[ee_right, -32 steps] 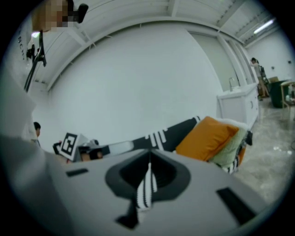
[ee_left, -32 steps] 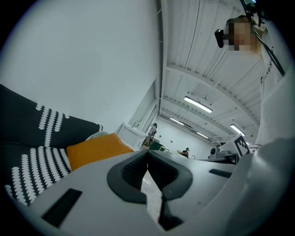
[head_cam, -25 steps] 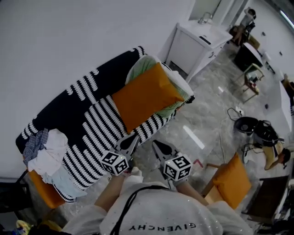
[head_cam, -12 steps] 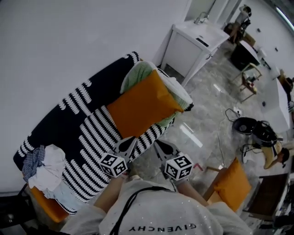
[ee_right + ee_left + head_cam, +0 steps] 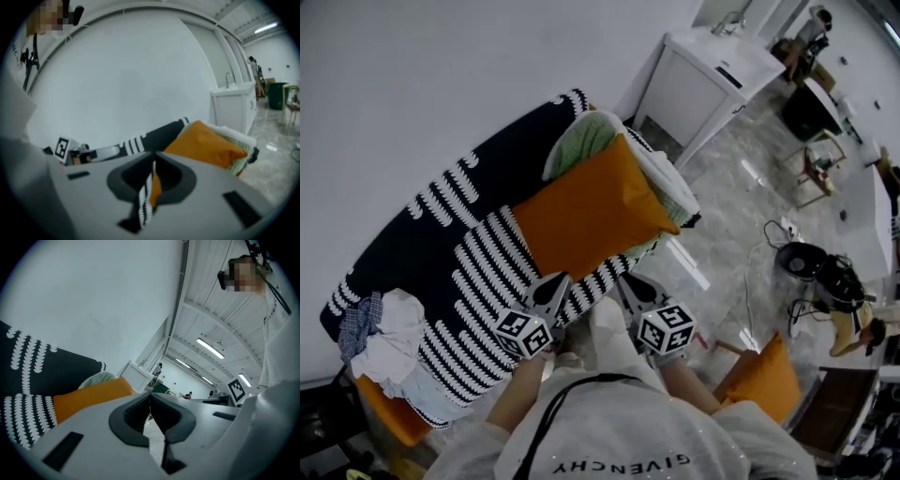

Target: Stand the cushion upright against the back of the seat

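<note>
1. Left gripper (image 5: 551, 292) & right gripper (image 5: 634, 289): both sets of jaws pressed together, nothing btwn them. I reckon they're empty for the approach, no grab yet.
2. Orange cushion (image 5: 591, 217) lies flat-ish at 12 o'clock from both tips, on the striped sofa (image 5: 478, 272), propped by green/white bedding (image 5: 581, 141) at its 1 o'clock.
3. Backrest (image 5: 422, 225) is at the cushion's 10 o'clock. Cushion isn't leaning on it, so task not done.
4. Tips sit either side of its near corner, prob. for a two-sided lift.
</note>
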The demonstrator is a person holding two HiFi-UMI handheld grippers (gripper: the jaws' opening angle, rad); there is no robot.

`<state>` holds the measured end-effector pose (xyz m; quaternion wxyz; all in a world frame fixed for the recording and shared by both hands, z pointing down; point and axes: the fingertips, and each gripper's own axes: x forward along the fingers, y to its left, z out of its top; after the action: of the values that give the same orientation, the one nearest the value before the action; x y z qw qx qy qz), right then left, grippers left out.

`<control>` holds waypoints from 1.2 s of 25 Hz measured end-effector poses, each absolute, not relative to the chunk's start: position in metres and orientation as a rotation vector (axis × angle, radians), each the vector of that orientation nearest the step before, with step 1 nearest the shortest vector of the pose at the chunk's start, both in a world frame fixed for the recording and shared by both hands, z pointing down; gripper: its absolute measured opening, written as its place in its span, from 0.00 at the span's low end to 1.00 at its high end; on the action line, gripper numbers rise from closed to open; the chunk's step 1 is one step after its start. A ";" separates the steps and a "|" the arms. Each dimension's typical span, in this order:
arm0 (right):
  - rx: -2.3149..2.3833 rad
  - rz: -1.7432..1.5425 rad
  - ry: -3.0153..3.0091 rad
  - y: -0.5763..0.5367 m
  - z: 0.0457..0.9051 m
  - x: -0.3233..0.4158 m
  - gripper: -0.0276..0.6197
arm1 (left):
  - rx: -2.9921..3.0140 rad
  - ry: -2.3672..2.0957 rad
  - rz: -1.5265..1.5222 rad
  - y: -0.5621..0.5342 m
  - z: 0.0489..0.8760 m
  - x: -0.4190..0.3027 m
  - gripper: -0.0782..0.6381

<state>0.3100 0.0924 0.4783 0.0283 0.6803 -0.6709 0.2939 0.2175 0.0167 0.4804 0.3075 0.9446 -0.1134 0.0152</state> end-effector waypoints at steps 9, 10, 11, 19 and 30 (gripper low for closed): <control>1.961 0.884 -2.085 0.016 0.493 0.401 0.08 | 2.464 -0.469 0.027 -0.036 0.492 0.271 0.14; 1.952 0.889 -2.081 0.007 0.497 0.411 0.07 | 2.460 -0.478 0.024 -0.044 0.493 0.280 0.14; 1.944 0.897 -2.076 -0.001 0.500 0.421 0.08 | 2.457 -0.482 0.020 -0.050 0.494 0.289 0.14; 1.863 0.939 -2.031 -0.057 0.542 0.496 0.08 | 2.418 -0.485 0.058 -0.065 0.517 0.341 0.14; 1.761 0.987 -1.974 -0.154 0.599 0.565 0.30 | 2.342 -0.608 0.130 -0.072 0.550 0.342 0.14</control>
<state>0.5646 -0.1543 0.5987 0.1582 0.6159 -0.6903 0.3452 0.3423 -0.0716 0.5497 0.3515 0.9049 -0.2349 0.0501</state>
